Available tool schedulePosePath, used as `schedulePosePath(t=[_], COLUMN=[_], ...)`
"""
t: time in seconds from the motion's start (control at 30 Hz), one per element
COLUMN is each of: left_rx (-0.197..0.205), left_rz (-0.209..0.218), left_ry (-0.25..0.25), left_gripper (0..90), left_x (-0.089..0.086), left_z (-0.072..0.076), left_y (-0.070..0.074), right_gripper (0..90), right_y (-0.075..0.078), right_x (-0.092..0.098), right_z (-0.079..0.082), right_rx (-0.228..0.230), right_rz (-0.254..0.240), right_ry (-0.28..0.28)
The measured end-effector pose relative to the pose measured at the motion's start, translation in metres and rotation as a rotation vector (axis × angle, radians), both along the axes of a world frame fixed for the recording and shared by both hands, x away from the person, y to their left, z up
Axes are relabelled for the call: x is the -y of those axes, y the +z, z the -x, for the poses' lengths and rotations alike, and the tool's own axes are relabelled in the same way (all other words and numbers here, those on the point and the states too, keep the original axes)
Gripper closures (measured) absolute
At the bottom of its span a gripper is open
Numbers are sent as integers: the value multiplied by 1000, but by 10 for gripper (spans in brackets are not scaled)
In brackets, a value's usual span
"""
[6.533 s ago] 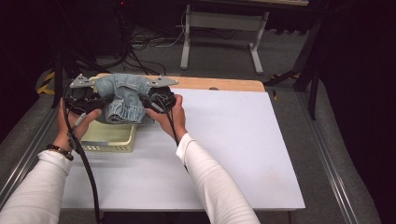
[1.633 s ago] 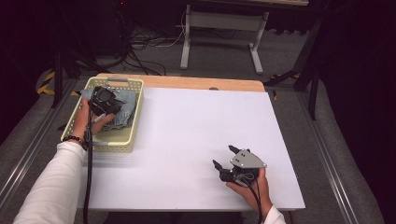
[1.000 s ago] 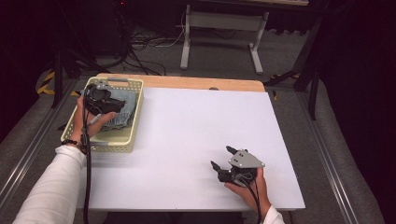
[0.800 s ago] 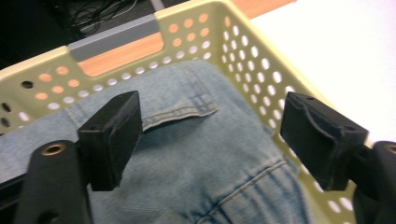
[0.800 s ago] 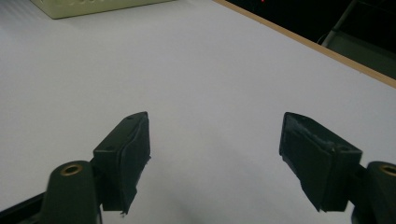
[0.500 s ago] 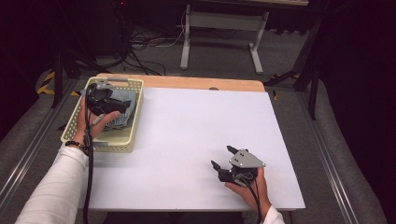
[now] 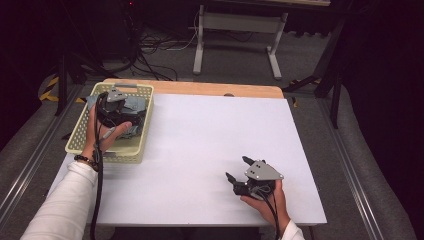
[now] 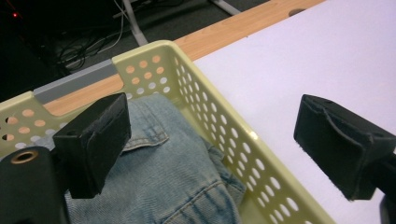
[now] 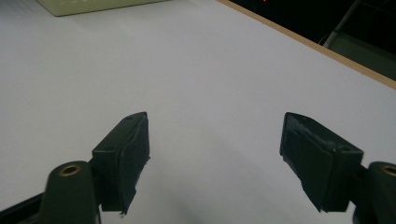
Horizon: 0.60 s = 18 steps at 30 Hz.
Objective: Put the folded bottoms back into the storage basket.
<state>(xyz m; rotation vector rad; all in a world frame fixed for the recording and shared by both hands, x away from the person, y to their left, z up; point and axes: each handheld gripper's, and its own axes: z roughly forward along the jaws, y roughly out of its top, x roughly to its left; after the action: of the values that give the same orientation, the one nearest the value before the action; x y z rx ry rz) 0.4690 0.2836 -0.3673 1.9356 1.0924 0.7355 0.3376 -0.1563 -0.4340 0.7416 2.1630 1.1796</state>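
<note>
Jeans went from held up over the surface to sitting folded in the basket, and the left jaws had just been opening off them.

Denim jeans (image 8: 173, 172) lay inside the yellow basket (image 7: 142, 131), left gripper (image 8: 210, 140) spread wide right above with nothing clamped. Right gripper (image 7: 239, 172) rested released on the white surface (image 7: 210, 135). Risk as I saw it: a pad snagging the denim on the way out could've dragged the fold open or tipped the light basket.
</note>
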Motion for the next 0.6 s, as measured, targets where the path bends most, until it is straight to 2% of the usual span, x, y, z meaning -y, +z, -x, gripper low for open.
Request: schedulePosePath(t=[0.2,0.27,0.6], left_rx=[22,31,48], left_rz=[14,2,5], left_ry=[-25,-38,-80], left_gripper=[121,120,113], left_x=[6,9,25], left_z=[9,11,19], left_y=[2,3,4], right_gripper=[251,251,251], right_y=[0,0,0], right_x=[0,0,-1], right_z=[0,1,1], right_rx=[2,4,1], right_rz=[-1,-1,7], right_ry=[-2,-2,2])
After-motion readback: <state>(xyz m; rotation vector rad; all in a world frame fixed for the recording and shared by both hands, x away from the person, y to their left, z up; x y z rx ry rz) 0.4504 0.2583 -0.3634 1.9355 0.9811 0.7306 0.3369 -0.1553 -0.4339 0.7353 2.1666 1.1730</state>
